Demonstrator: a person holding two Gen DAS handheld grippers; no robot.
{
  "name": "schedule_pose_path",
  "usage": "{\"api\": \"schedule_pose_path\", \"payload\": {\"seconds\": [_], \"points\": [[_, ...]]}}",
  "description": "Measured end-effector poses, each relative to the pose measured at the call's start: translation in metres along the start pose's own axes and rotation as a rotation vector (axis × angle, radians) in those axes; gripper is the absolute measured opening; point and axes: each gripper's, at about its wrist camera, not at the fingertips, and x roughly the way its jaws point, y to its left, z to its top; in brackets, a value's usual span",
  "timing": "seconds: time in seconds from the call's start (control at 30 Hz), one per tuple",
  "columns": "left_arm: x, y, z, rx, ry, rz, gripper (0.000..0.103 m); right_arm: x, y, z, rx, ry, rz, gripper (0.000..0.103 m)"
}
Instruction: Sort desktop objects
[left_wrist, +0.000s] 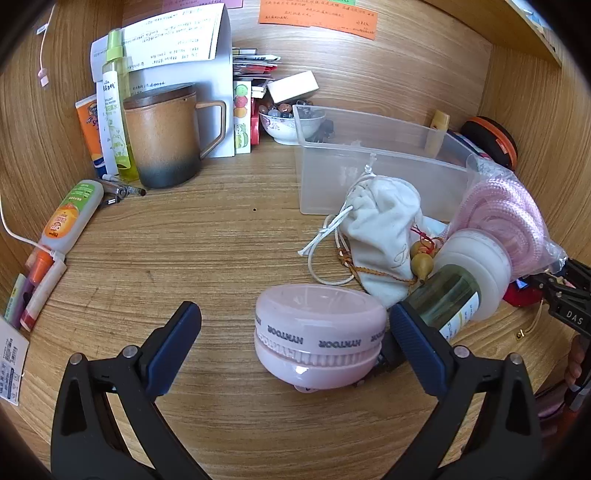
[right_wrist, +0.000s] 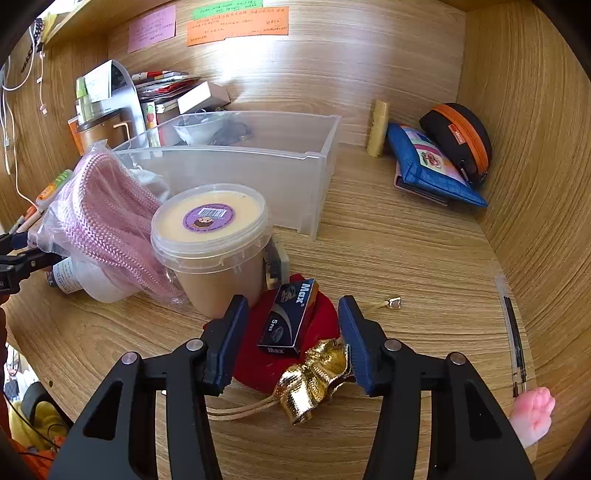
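Observation:
My left gripper (left_wrist: 293, 312) stands wide open over the desk. A pink round HYNTOOR device (left_wrist: 317, 328) lies between its fingers, close to the right finger and far from the left one. Behind it are a white drawstring pouch (left_wrist: 380, 229), a bottle with a white cap (left_wrist: 454, 291), bagged pink rope (left_wrist: 506, 218) and a clear plastic bin (left_wrist: 369, 173). My right gripper (right_wrist: 293, 304) is partly open and straddles a blue Max box (right_wrist: 290, 317) lying on a red pouch (right_wrist: 325, 317). Its pads do not touch the box. A gold pouch (right_wrist: 314, 380) lies by its right finger.
A lidded tub (right_wrist: 210, 236) stands left of the box. A brown mug (left_wrist: 166, 136), bottles, papers and a bowl of stones (left_wrist: 284, 125) crowd the back left. A blue wallet (right_wrist: 432, 166), a black-orange case (right_wrist: 461, 136) and a pen (right_wrist: 515, 339) lie along the right wall.

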Motion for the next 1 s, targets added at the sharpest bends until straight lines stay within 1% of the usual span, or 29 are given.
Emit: {"api": "schedule_pose_path", "payload": {"seconds": [0.03, 0.17, 0.2, 0.27, 0.37, 0.4, 0.43, 0.47, 0.5, 0.53, 0.67, 0.8, 0.9, 1.0], "points": [[0.0, -0.001, 0.0, 0.003, -0.001, 0.002, 0.103, -0.001, 0.0, 0.0, -0.005, 0.001, 0.005, 0.042], [-0.002, -0.001, 0.001, 0.003, -0.012, -0.001, 0.103, -0.004, 0.003, 0.001, -0.033, 0.002, 0.002, 0.04], [-0.003, -0.001, 0.001, 0.001, -0.014, 0.001, 0.103, -0.006, 0.004, 0.001, -0.041, -0.001, -0.014, 0.04], [-0.002, -0.001, 0.0, 0.0, -0.014, -0.002, 0.103, -0.008, 0.005, 0.001, -0.063, -0.005, -0.02, 0.04], [-0.001, -0.002, -0.003, 0.002, -0.009, -0.001, 0.102, -0.011, 0.003, 0.003, -0.042, -0.005, 0.009, 0.04], [-0.001, -0.003, -0.004, 0.005, -0.007, 0.0, 0.099, -0.011, 0.003, 0.003, -0.04, -0.002, 0.03, 0.04], [0.0, -0.003, -0.005, 0.007, -0.005, 0.0, 0.094, -0.011, 0.004, 0.004, -0.041, 0.0, 0.037, 0.04], [0.001, -0.003, -0.005, 0.009, 0.002, -0.003, 0.091, -0.01, 0.006, 0.003, -0.045, 0.003, 0.038, 0.04], [0.003, -0.003, -0.006, 0.009, 0.009, -0.007, 0.086, -0.008, 0.008, 0.003, -0.054, 0.016, 0.046, 0.037], [0.004, -0.002, -0.006, 0.006, 0.015, -0.009, 0.085, -0.005, 0.009, 0.002, -0.058, 0.027, 0.047, 0.032], [0.007, -0.001, -0.008, -0.006, 0.021, -0.017, 0.085, 0.006, 0.009, -0.003, -0.065, 0.068, 0.027, 0.03], [0.007, 0.001, -0.006, -0.014, 0.019, -0.021, 0.085, 0.009, 0.01, -0.003, -0.085, 0.072, 0.009, 0.03], [0.006, 0.001, -0.005, -0.019, 0.013, -0.027, 0.085, 0.012, 0.012, -0.003, -0.112, 0.074, -0.036, 0.03], [0.005, -0.001, -0.002, -0.021, 0.002, -0.034, 0.085, 0.014, 0.009, -0.002, -0.087, 0.082, -0.027, 0.03]]}}
